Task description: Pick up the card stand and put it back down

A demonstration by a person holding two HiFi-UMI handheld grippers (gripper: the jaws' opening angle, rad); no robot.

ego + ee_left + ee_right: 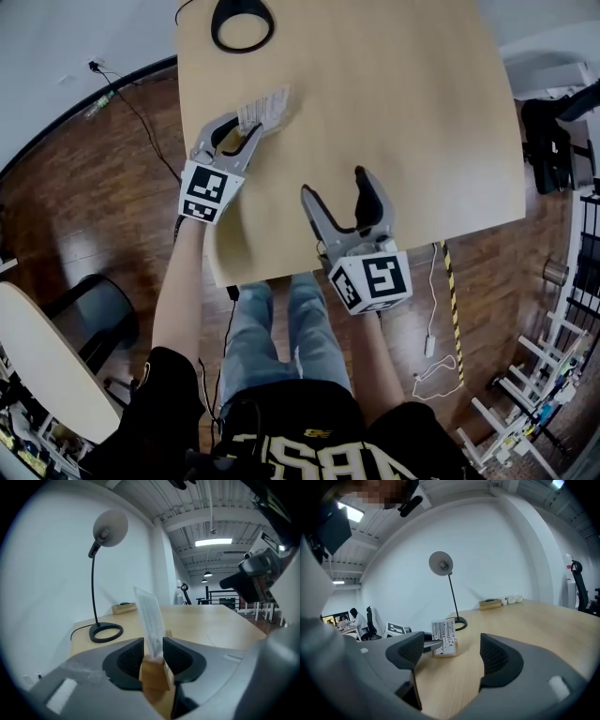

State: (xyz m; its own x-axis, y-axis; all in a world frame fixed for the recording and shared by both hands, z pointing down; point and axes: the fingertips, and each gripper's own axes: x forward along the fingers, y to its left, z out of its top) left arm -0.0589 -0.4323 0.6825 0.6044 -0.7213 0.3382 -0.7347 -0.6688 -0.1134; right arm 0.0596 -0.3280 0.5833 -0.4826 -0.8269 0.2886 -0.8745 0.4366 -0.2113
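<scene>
The card stand (263, 111) is a small wooden block with a white printed card upright in it, near the left edge of the light wood table (403, 112). My left gripper (242, 127) is shut on it. In the left gripper view the pads of the left gripper (152, 651) press both sides of the wooden block (153, 673), and the card (150, 619) rises between them. From the right gripper view the stand (444, 640) looks to be on or just above the tabletop. My right gripper (336, 186) hangs open over the table's near edge, holding nothing; its jaws (452, 656) stand wide apart.
A black desk lamp (106, 529) with a ring base (243, 23) stands at the table's far end, its cord running off the left edge. A small wooden box (490, 604) and cups (512, 599) sit far back. A chair (89, 305) and a white table (42, 366) stand on the left.
</scene>
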